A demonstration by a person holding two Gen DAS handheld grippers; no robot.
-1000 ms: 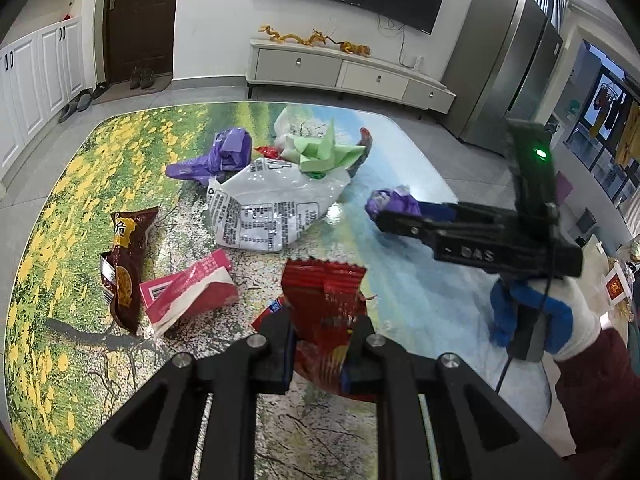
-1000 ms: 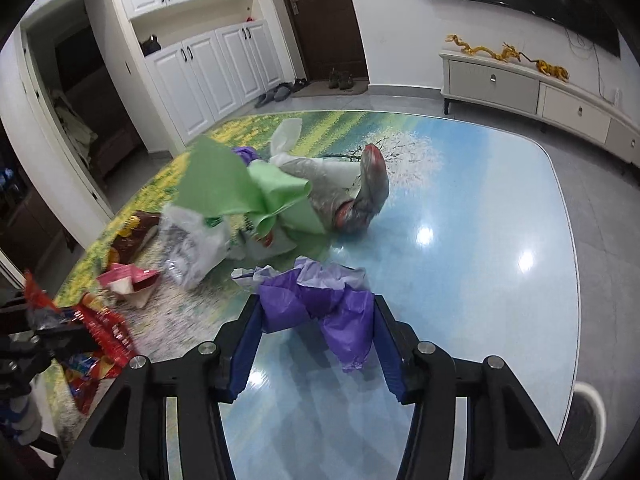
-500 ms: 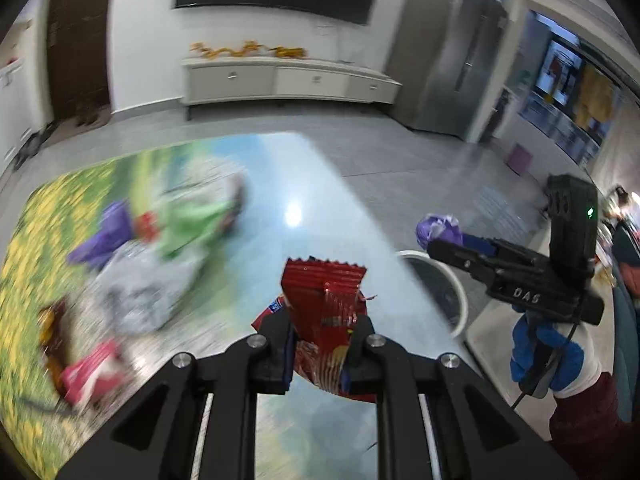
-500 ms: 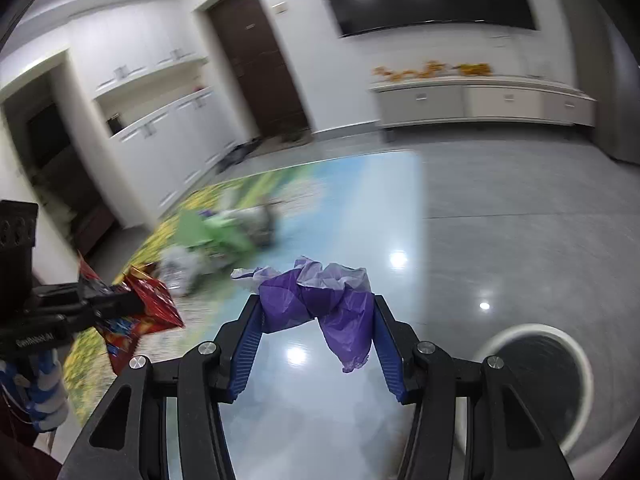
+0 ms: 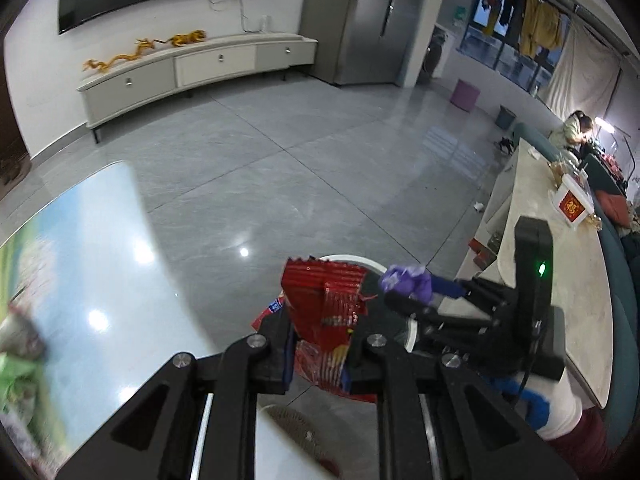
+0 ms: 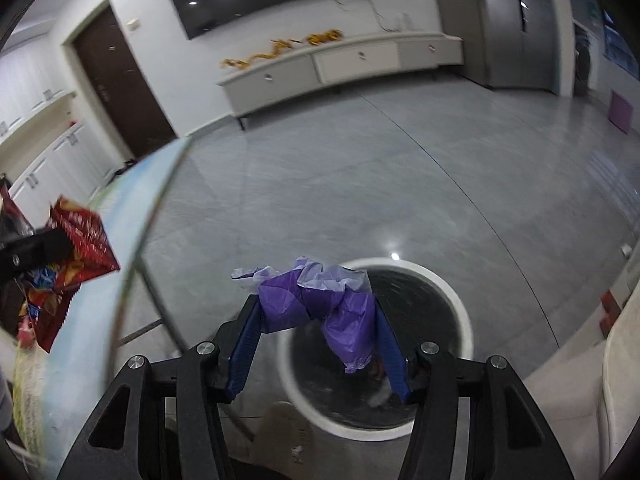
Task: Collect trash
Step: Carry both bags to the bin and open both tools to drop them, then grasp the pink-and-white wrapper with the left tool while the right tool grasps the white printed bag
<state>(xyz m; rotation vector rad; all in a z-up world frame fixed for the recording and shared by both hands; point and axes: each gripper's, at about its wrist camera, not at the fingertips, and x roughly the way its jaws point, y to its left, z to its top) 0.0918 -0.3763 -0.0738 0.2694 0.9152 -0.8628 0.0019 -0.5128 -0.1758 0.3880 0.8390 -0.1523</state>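
My left gripper [image 5: 320,340] is shut on a red snack wrapper [image 5: 324,300] and holds it past the table's edge, over the floor. The wrapper also shows at the left of the right wrist view [image 6: 76,248]. My right gripper [image 6: 316,320] is shut on a crumpled purple wrapper [image 6: 320,304] and holds it above the round white trash bin [image 6: 452,296] on the floor. In the left wrist view the right gripper [image 5: 412,292] hangs over the bin's rim [image 5: 348,258], just right of the red wrapper.
The table with the landscape print [image 5: 92,280] lies to the left, with blurred trash at its far left edge [image 5: 16,344]. A long white TV cabinet [image 5: 192,68] stands at the far wall. A pale counter [image 5: 572,280] runs along the right.
Both grippers have swung right, away from the trash pile on the table, carrying their wrappers. The bin has come under the right gripper, and the two grippers are closer together.
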